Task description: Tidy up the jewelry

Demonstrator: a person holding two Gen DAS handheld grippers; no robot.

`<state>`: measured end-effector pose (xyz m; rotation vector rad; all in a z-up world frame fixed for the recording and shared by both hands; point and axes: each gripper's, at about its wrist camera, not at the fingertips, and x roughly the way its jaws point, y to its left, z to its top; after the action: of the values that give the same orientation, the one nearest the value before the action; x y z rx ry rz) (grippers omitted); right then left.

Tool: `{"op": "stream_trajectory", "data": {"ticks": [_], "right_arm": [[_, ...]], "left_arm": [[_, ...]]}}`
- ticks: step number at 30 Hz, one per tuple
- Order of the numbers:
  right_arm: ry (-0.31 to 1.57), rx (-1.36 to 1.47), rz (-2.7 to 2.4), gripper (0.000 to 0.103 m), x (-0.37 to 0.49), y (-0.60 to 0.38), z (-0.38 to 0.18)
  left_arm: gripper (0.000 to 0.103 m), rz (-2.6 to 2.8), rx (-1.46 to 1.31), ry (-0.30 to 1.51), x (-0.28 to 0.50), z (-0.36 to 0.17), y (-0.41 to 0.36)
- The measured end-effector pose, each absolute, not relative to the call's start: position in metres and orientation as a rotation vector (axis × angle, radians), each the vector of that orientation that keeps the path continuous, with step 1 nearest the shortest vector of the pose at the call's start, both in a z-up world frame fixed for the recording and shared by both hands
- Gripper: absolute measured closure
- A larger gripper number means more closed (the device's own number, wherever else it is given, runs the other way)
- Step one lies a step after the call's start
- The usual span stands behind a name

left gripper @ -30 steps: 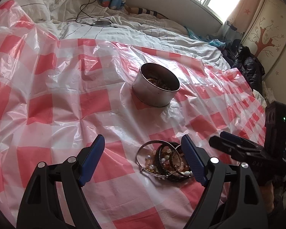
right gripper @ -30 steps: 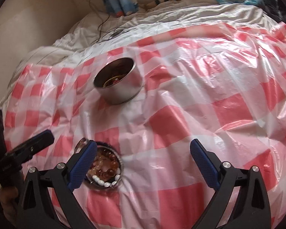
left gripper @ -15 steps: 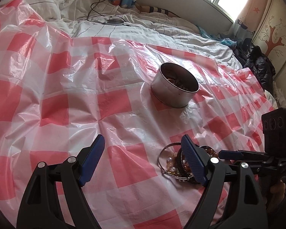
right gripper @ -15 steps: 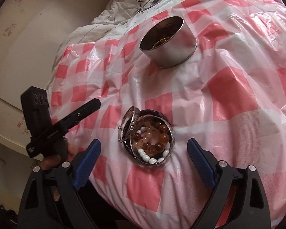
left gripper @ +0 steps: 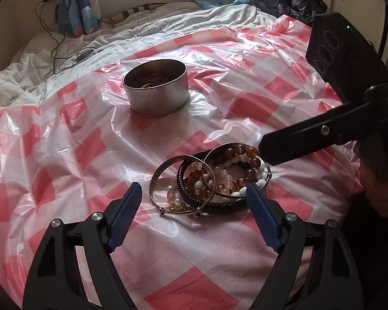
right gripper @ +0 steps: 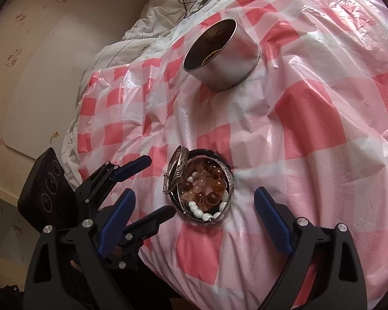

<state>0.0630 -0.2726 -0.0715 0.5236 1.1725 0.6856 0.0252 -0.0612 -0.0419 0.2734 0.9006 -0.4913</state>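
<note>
A pile of bracelets point(left gripper: 212, 180) lies on the red-and-white checked plastic sheet point(left gripper: 85, 144): silver bangles, a black band, amber and white bead strings. It also shows in the right wrist view point(right gripper: 201, 188). A round metal tin point(left gripper: 156, 87) with some jewelry inside stands farther back; it also shows in the right wrist view point(right gripper: 222, 54). My left gripper point(left gripper: 194, 214) is open, just short of the pile and straddling it. My right gripper point(right gripper: 194, 222) is open, close above the pile's near edge. Each gripper shows in the other's view.
The sheet covers a bed with a rumpled white duvet point(left gripper: 38, 59) at the back. A black cable and small device point(left gripper: 82, 54) lie on the duvet. A wall and pale headboard point(right gripper: 38, 85) are on the left in the right wrist view.
Both grippers have moved in toward the bracelet pile, which now sits between the fingers of each. Both stay open. The pile and tin have not moved.
</note>
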Motion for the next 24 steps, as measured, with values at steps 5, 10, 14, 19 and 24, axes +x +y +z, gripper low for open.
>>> {"op": "stream_trajectory", "data": {"ticks": [5,10,14,19,24], "right_arm": [[1.171,0.530,0.684,0.014,0.062,-0.277,-0.072],[1.172,0.533,0.691,0.013,0.062,-0.277,-0.072],[1.174,0.528,0.707,0.012,0.061,-0.275,-0.072],[1.171,0.540,0.717,0.012,0.061,-0.273,-0.071],[1.168,0.534,0.719,0.012,0.061,-0.272,-0.071]], "left_arm": [[0.024,-0.440,0.201,0.938,0.036,-0.046,-0.044],[0.024,-0.350,0.158,0.932,0.043,-0.045,-0.022],[0.024,-0.229,0.067,0.929,0.052,-0.042,0.009],[0.024,-0.391,-0.155,0.937,0.054,-0.037,0.031],[0.024,-0.449,0.141,0.921,0.038,-0.044,-0.021]]}}
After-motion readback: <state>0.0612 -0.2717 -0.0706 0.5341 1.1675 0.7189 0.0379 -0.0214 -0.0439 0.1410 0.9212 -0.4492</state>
